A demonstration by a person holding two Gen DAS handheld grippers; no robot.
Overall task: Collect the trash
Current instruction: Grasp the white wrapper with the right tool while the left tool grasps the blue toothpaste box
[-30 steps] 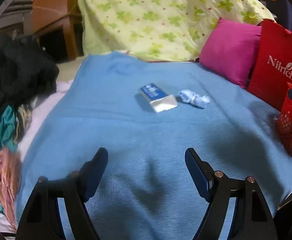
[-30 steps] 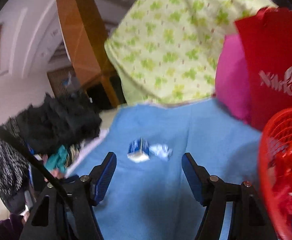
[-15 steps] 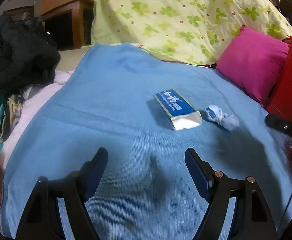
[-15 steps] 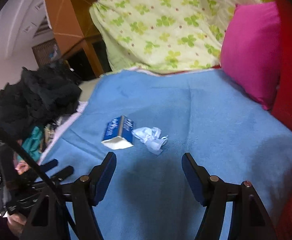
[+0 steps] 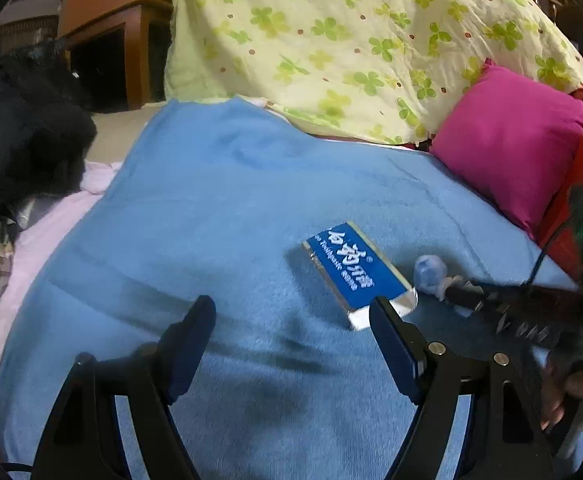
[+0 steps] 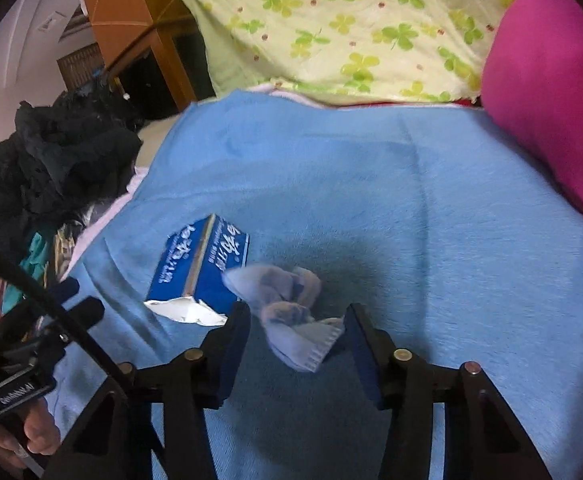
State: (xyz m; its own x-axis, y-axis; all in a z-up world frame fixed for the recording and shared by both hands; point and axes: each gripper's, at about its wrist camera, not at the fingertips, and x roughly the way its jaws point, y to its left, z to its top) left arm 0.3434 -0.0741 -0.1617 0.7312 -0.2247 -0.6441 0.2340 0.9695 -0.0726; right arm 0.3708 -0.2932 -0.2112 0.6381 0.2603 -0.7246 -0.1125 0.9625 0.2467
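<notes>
My right claw (image 6: 297,320), jaws parted, straddles a crumpled pale tissue (image 6: 291,312) beside the torn blue carton (image 6: 199,268) on the blue blanket (image 6: 411,200), while my left claw (image 5: 291,320) hovers open, holding nothing.

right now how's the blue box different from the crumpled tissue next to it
The blue box is a flat, stiff carton with white lettering and a torn open end; the crumpled tissue is a soft, pale, shapeless wad with no print. The box is the larger. The tissue sits between the fingers of the right tool, which have not yet closed; the box lies just outside them, ahead of the open left tool. Both rest on the blue blanket.
</notes>
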